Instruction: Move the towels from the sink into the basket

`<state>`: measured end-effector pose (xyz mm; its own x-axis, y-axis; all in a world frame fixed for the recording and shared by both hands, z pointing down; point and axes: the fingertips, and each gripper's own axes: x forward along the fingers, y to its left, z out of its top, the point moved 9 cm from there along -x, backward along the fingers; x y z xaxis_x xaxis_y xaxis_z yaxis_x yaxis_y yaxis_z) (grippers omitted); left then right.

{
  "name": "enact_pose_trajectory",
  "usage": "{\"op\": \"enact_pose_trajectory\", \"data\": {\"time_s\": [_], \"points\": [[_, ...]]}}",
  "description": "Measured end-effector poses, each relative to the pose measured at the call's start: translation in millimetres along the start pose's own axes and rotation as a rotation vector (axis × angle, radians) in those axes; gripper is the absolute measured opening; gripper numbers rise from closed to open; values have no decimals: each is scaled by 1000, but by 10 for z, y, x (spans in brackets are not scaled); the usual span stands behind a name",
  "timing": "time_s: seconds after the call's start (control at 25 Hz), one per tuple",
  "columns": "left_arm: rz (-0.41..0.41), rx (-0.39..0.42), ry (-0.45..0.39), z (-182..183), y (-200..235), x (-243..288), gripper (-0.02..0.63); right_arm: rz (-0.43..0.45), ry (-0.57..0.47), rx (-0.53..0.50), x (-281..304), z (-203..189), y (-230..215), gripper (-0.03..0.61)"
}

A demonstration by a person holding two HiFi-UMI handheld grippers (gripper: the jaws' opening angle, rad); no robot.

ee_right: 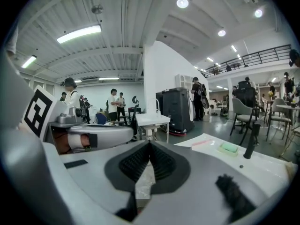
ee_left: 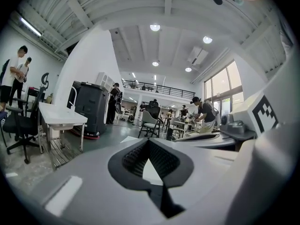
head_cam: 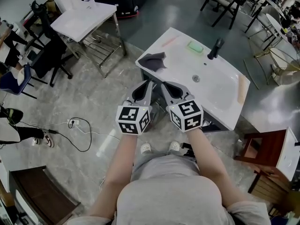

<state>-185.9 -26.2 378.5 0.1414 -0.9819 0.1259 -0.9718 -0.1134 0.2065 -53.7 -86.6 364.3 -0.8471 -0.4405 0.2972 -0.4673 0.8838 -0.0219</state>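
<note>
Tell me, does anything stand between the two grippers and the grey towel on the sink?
Nothing visible does. The grey towel lies on the near left corner of the sink, just past the tips of the left gripper and the right gripper. No basket is in view.

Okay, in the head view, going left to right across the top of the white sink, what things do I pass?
dark grey crumpled towel → thin pink stick → pale green rectangular pad → black upright faucet → long pale beige strip
</note>
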Motion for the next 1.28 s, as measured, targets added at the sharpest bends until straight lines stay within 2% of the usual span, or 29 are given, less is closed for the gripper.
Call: {"op": "enact_pose_trajectory", "data": {"time_s": [0.76, 0.92, 1.28], "points": [[12, -4, 42, -2, 335, 300, 6, 52, 121, -46, 773, 0, -325, 21], [8, -5, 49, 4, 391, 406, 6, 77, 149, -36, 909, -31, -366, 99], [17, -28, 74, -38, 611, 657, 6, 95, 201, -47, 1286, -93, -542, 132]]}}
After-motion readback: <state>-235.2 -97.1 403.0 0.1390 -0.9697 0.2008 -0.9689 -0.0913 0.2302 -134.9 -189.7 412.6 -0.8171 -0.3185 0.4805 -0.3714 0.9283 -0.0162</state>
